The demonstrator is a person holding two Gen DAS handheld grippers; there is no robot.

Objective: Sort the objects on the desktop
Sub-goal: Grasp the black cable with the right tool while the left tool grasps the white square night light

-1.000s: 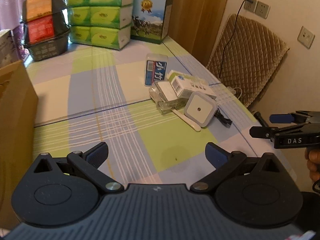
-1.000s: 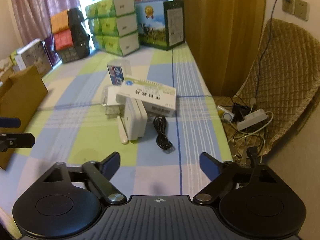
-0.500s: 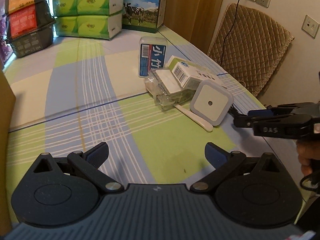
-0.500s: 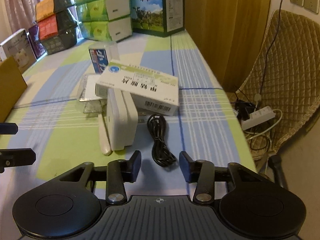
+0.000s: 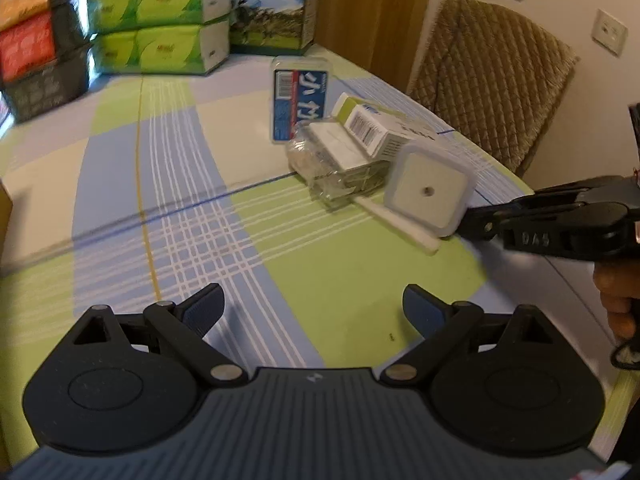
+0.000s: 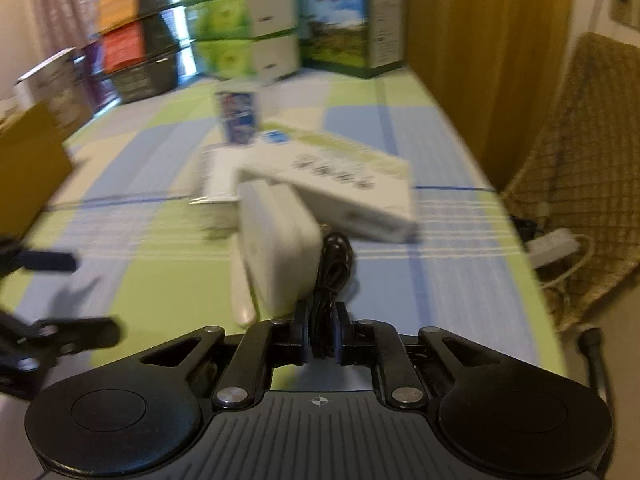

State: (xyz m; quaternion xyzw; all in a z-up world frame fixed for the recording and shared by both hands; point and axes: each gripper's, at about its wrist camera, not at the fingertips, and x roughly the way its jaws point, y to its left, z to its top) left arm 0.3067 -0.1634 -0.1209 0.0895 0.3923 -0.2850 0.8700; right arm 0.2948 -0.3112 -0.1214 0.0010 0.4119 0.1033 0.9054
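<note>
A pile sits mid-table: a white square night light, a white medicine box, a clear plastic pack, a blue-labelled box and a white stick. A coiled black cable lies right of the night light. My right gripper is shut on the cable's near end. My left gripper hovers open above the checked cloth, well short of the pile, nothing between its fingers.
Green tissue boxes, a milk carton box, and black baskets with orange and red packs line the far end. A cardboard box stands at the left. A quilted chair and floor power strip lie beyond the right edge.
My right gripper moved forward and its fingers closed on the black cable. My left gripper advanced a little toward the pile and stayed open.
</note>
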